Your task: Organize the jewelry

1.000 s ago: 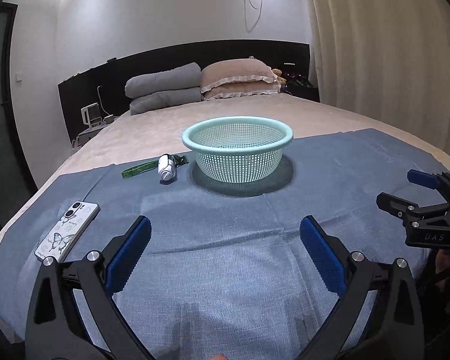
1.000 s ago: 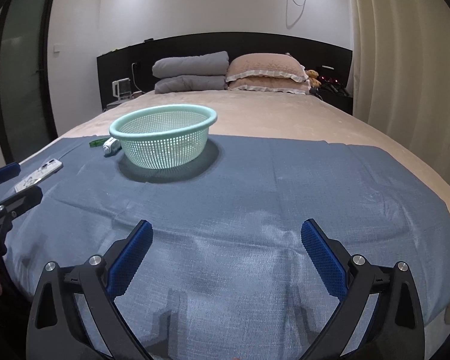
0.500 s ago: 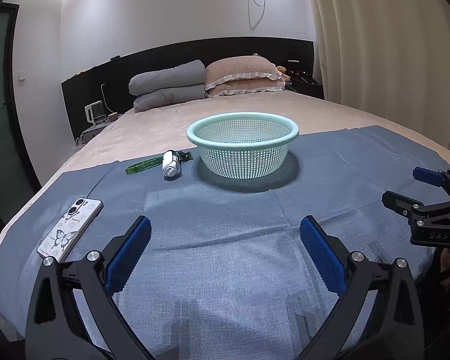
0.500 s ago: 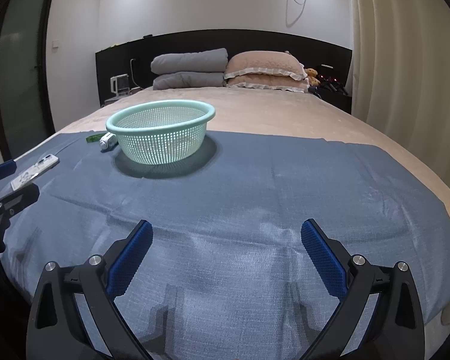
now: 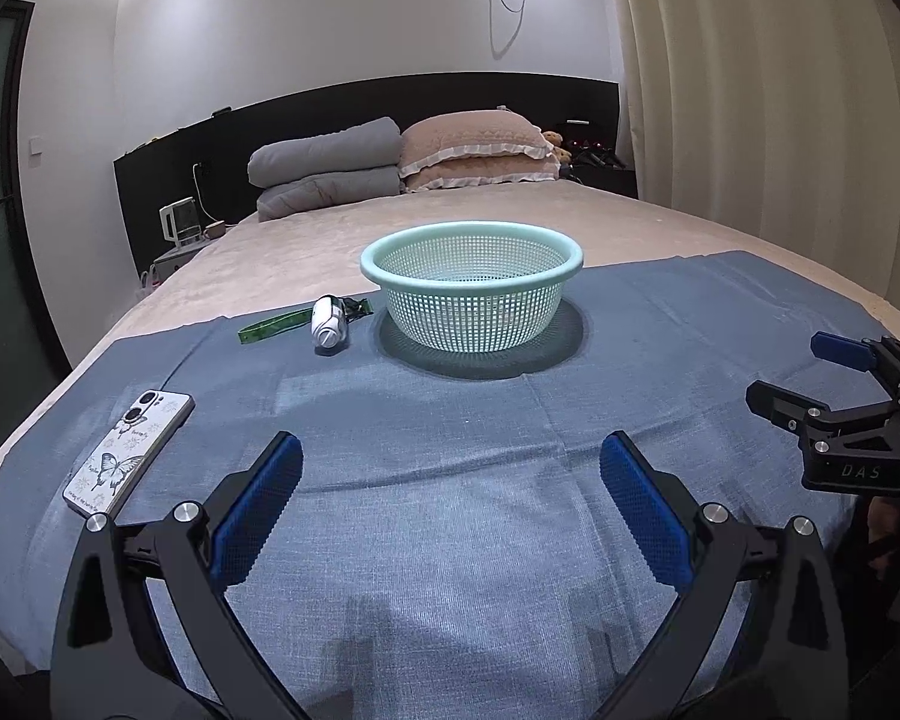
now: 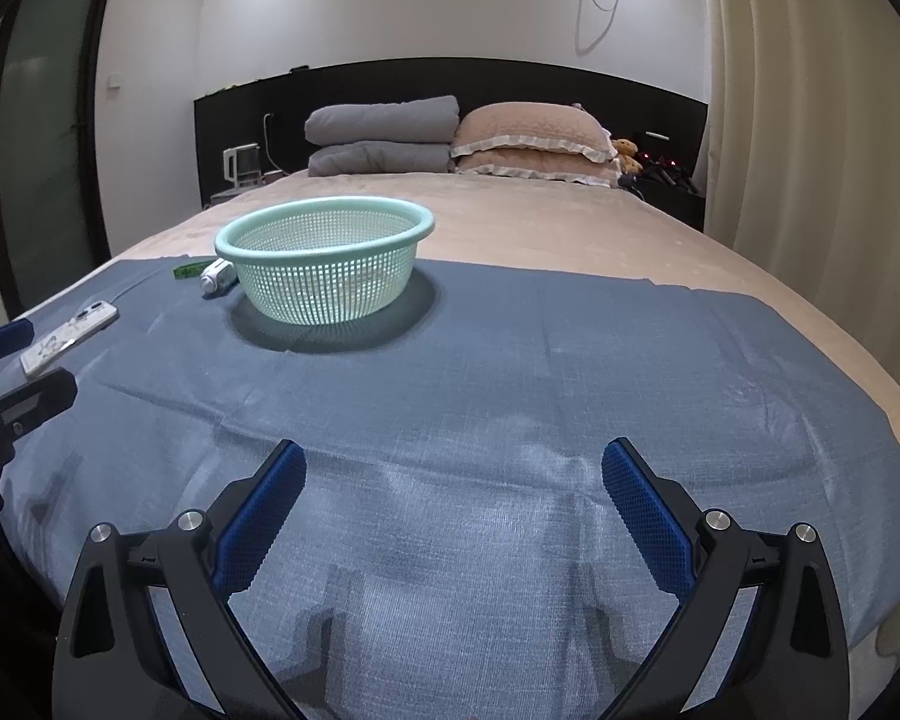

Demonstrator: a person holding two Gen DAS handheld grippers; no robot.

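Note:
A mint-green mesh basket (image 5: 471, 291) stands on the blue cloth (image 5: 450, 450) on the bed; it also shows in the right wrist view (image 6: 324, 258). A small white device with a green strap (image 5: 329, 324) lies just left of the basket, and shows in the right wrist view (image 6: 217, 276). No jewelry is visible. My left gripper (image 5: 450, 450) is open and empty, near the cloth's front edge. My right gripper (image 6: 453, 456) is open and empty, to the right of the left one, and shows in the left wrist view (image 5: 810, 372).
A phone in a butterfly case (image 5: 129, 450) lies on the cloth at front left, also in the right wrist view (image 6: 69, 336). Pillows (image 5: 474, 150) and folded grey quilts (image 5: 327, 171) sit at the headboard. A curtain (image 5: 780, 90) hangs on the right.
Both grippers have drifted slightly and tilted up, so the basket sits a little lower and nearer the centre of view. Both stay open and empty.

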